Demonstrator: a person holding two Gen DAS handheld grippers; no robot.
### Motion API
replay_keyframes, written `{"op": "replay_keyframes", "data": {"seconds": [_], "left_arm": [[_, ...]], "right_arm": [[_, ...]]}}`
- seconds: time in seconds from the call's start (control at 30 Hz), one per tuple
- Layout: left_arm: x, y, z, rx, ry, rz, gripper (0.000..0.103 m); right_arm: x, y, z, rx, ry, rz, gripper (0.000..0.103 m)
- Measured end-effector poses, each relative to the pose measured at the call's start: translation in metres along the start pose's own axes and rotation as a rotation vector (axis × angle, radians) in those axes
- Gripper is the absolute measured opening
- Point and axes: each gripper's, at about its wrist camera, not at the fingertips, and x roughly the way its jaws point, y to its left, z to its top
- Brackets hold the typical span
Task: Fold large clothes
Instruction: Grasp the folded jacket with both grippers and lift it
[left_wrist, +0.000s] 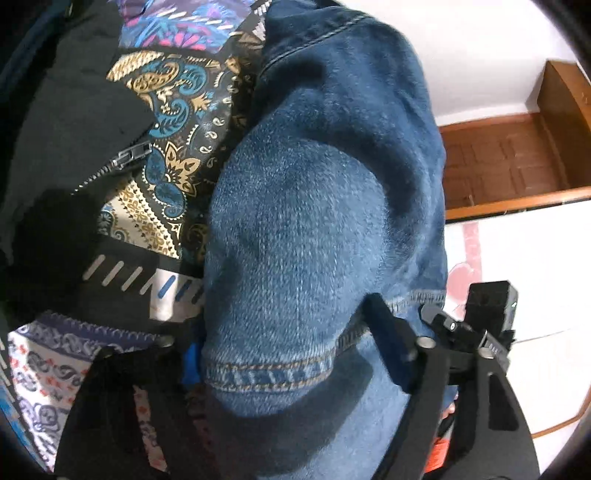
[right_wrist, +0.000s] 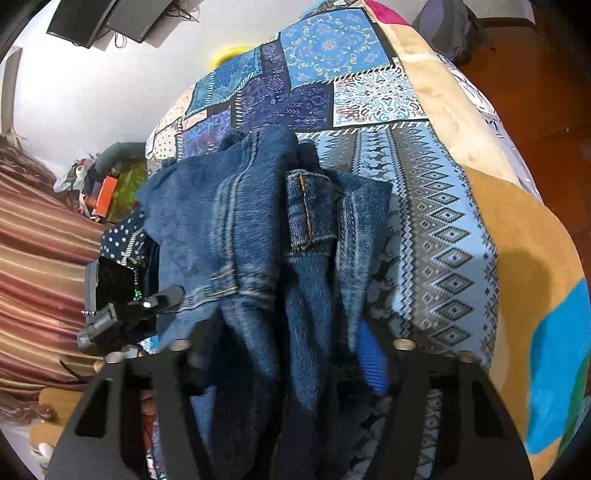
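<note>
A pair of blue denim jeans (left_wrist: 317, 206) fills the left wrist view, bunched and lifted, its hem (left_wrist: 266, 373) low in the frame. My left gripper (left_wrist: 280, 373) is shut on the denim near that hem. In the right wrist view the same jeans (right_wrist: 251, 221) hang in folds over a patchwork bedspread (right_wrist: 436, 206). My right gripper (right_wrist: 291, 373) is shut on a bunch of the denim; a blue pad (right_wrist: 371, 358) shows beside the cloth. The other gripper (right_wrist: 122, 314) shows at the left, holding the jeans' edge.
A black zipped garment (left_wrist: 74, 122) lies on the patterned bedspread (left_wrist: 173, 122) at the left. A brown wooden door (left_wrist: 509, 162) and white wall stand at the right. A striped curtain (right_wrist: 40, 251), an orange box (right_wrist: 103, 195) and wooden floor (right_wrist: 535, 92) surround the bed.
</note>
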Motion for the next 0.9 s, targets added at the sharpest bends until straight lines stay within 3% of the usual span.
{"op": "replay_keyframes", "data": {"seconds": [0.07, 0.27, 0.53, 0.9], "left_arm": [[-0.007, -0.007, -0.005, 0.012, -0.013, -0.002, 0.057], [-0.037, -0.043, -0.027, 0.117, -0.06, 0.035, 0.04], [-0.108, -0.079, -0.057, 0.24, -0.156, 0.067, 0.036], [-0.26, -0.068, -0.052, 0.3, -0.432, 0.089, 0.036]], "right_arm": [[-0.007, 0.007, -0.005, -0.004, -0.012, -0.004, 0.038], [-0.03, 0.036, -0.012, 0.006, -0.053, 0.034, 0.029], [-0.044, 0.101, -0.015, -0.108, -0.072, 0.031, 0.028], [-0.016, 0.222, 0.009, -0.308, -0.124, 0.119, 0.028]]}}
